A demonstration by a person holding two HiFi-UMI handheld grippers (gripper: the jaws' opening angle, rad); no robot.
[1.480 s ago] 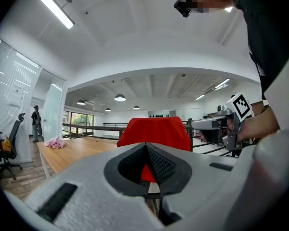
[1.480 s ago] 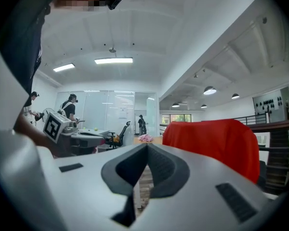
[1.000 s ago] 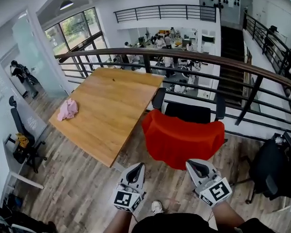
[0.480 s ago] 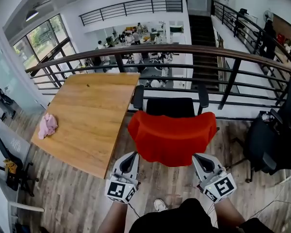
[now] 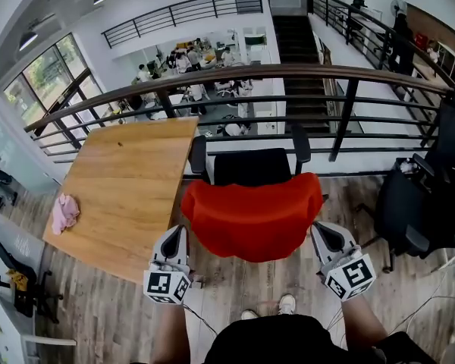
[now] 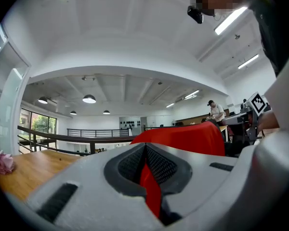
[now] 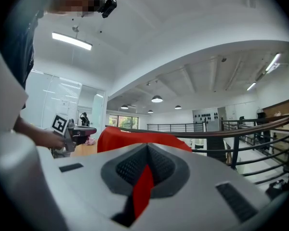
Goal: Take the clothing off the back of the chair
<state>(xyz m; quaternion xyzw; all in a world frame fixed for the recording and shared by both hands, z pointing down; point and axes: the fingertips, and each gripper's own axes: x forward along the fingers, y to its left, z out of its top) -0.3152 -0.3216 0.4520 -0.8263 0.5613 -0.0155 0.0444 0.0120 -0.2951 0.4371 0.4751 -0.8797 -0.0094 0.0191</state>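
A red garment (image 5: 252, 214) hangs over the backrest of a black office chair (image 5: 250, 165) right in front of me. My left gripper (image 5: 174, 235) is just off the garment's left edge, and my right gripper (image 5: 323, 233) is just off its right edge. Both point level toward the chair and I cannot tell if they touch the cloth. In the left gripper view the jaws of the left gripper (image 6: 145, 154) are shut, with the red garment (image 6: 183, 137) showing beyond the slit. The right gripper (image 7: 147, 154) is shut too, the garment (image 7: 135, 138) ahead of it.
A wooden table (image 5: 129, 180) stands left of the chair, with a pink cloth (image 5: 64, 212) near its left edge. A dark railing (image 5: 288, 74) runs behind the chair. Another black chair (image 5: 417, 203) stands at the right. My shoes (image 5: 287, 303) are on the wood floor.
Both grippers have spread apart, from below the chair back out to the garment's left and right edges. The chair now sits centred in the head view. Jaws stayed shut.
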